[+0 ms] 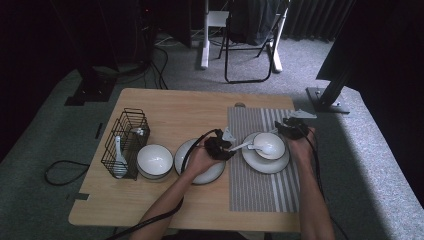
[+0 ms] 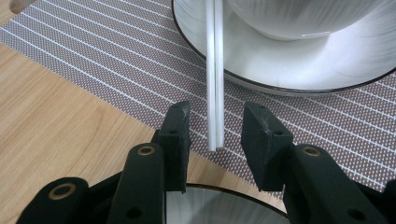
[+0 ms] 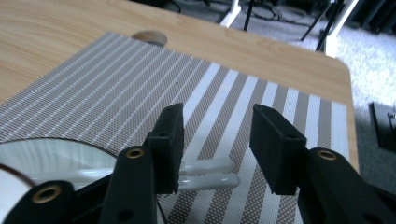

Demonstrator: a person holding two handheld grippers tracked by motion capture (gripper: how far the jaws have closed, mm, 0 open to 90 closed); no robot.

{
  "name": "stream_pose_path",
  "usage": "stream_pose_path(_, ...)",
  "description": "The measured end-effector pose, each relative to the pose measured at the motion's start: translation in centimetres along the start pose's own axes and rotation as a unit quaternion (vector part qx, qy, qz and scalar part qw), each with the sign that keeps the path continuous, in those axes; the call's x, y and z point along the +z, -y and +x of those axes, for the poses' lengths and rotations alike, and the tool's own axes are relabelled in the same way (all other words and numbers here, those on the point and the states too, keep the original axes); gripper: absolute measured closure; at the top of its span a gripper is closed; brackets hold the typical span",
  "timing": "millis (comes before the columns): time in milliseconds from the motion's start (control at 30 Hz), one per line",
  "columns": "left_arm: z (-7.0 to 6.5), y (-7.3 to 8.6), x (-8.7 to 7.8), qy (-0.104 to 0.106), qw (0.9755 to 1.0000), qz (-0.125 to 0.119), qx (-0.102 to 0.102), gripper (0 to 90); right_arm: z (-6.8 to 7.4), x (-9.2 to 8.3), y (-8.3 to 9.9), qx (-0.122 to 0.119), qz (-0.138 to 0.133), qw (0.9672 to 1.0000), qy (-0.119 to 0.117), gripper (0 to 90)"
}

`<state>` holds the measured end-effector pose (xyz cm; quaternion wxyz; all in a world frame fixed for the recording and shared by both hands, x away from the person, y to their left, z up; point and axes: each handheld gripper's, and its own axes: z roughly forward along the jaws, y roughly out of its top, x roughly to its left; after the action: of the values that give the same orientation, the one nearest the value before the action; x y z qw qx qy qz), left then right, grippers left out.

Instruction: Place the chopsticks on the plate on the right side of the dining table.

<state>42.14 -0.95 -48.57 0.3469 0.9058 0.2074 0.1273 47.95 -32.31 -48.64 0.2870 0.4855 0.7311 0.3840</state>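
Left gripper (image 1: 225,145): jaws spread, nothing pinched. The white ceramic spoon handle (image 2: 215,74) is seen between the pads in the left gripper view, apart from both; its end lies over the striped grey woven placemat (image 2: 93,60), just short of the mat's left edge.

Right gripper (image 1: 292,127): jaws spread, nothing pinched. A second white spoon handle (image 3: 208,175) is seen lying on the mat between and below the pads, near the mat's right side.

Both spoons rest in the white bowl (image 1: 269,145), which stands on the white dark-rimmed plate (image 1: 265,165) on the mat.

On the bare wooden table (image 1: 170,105), toward the left edge: a second white plate (image 1: 212,175), a second white bowl (image 1: 154,160), and a black wire basket (image 1: 126,142).
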Motion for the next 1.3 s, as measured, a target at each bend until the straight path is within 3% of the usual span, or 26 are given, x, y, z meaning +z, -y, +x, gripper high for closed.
stream_pose_path(167, 0.0, 0.0, 0.1, -0.003, 1.0, 0.002, 0.0, 66.3, -0.1, 0.5, 0.2, 0.011, 0.006, 0.9999, 0.004, 56.8)
stream_pose_path(500, -0.1, -0.1, 0.5, -0.008, 0.9999, 0.013, 0.003, 71.8, 0.0, 1.0, 0.0, 0.001, 0.023, 0.9997, 0.007, 57.4)
stream_pose_path(767, 0.0, -0.2, 0.8, -0.006, 0.9998, 0.016, 0.005, 81.1, 0.0, 1.3, 0.1, 0.0, 0.042, 0.9991, 0.007, 57.6)
stream_pose_path(1300, 0.6, -0.4, 1.3, -0.015, 0.9996, 0.012, -0.02, 78.6, -0.1, 0.9, -0.1, -0.014, 0.067, 0.9974, 0.023, 57.7)
